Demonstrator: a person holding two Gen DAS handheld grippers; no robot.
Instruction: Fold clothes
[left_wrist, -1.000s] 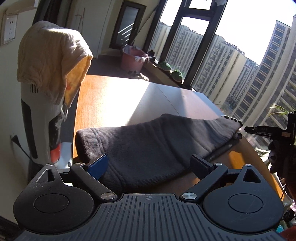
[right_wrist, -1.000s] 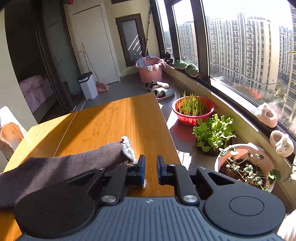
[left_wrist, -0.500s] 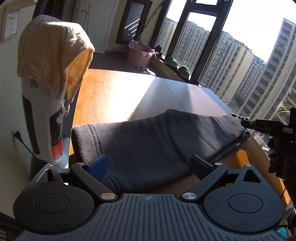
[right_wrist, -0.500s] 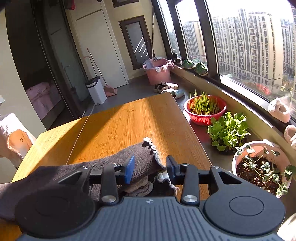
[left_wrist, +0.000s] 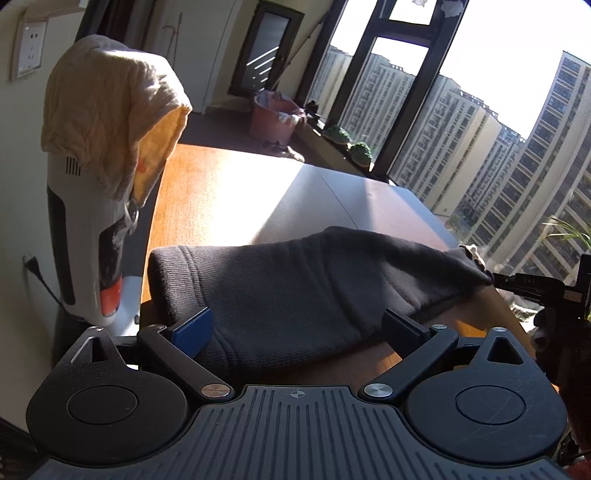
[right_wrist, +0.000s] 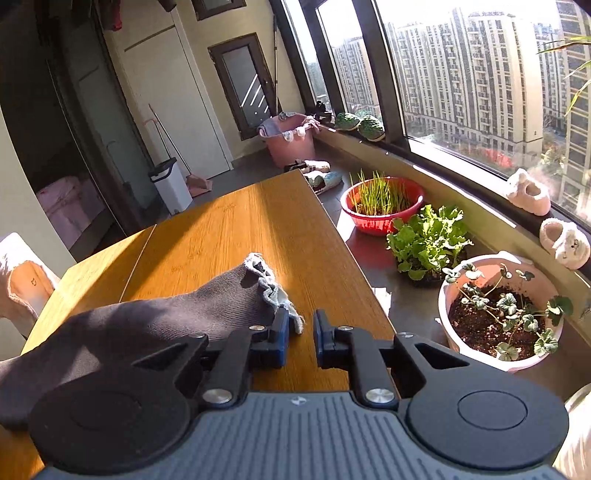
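Since half a second ago the right gripper (right_wrist: 297, 338) has let go of the cuff: the cloth that was bunched between its fingers is now lying off their left side. The left-wrist view is barely changing.

Left to right, left-wrist view: a cream towel (left_wrist: 110, 110) is draping over a white appliance (left_wrist: 83, 240) at 10 o'clock. The dark grey garment (left_wrist: 295, 288) is lying across the wooden tabletop (left_wrist: 221, 192), centre frame. The left gripper (left_wrist: 297, 330) is standing with fingers wide, the garment's near edge sitting between them, pads not pressing on it. At 3 o'clock the other gripper's tip is sitting at the garment's far end.

Right-wrist view: the garment is running from 8 o'clock toward centre, its pale frilled cuff (right_wrist: 271, 286) just beside the left finger (right_wrist: 279, 332). The fingers are narrow and opening, bare tabletop in the gap. Potted plants (right_wrist: 502, 310) are standing at 3 o'clock.
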